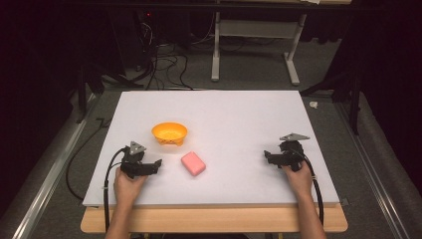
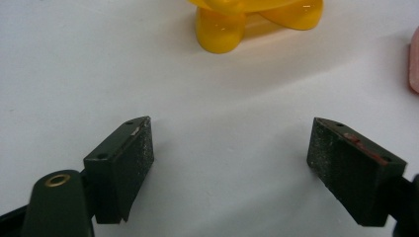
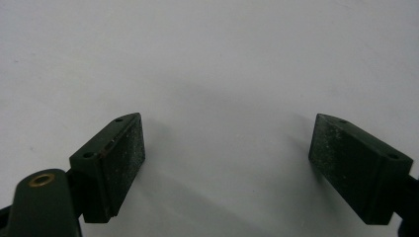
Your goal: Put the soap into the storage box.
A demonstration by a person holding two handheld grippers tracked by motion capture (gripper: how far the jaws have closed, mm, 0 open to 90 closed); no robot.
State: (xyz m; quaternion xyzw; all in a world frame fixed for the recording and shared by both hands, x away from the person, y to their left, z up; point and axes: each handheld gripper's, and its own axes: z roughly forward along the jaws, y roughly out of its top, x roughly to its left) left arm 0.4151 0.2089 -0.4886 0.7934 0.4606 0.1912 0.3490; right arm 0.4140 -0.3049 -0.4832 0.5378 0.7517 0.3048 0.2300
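An orange bowl point(image 1: 169, 133) on stubby feet stands left of the white board's middle; the left gripper view catches its yellow-orange feet point(image 2: 222, 29) at the top. A pink soap-like block point(image 1: 193, 163) lies flat just in front and right of the bowl, its edge point(image 2: 414, 59) at the right border of the left gripper view. My left gripper point(image 1: 158, 163) rests low on the board left of the block, open, nothing between its jaws point(image 2: 230, 153). My right gripper point(image 1: 266, 156) sits far right, open over bare board point(image 3: 227, 153).
The white board point(image 1: 239, 119) lies on a wooden table whose front edge point(image 1: 214, 221) shows below. Cables trail from both grippers toward the person's forearms. Behind the table are a desk frame point(image 1: 254, 45) and floor cables.
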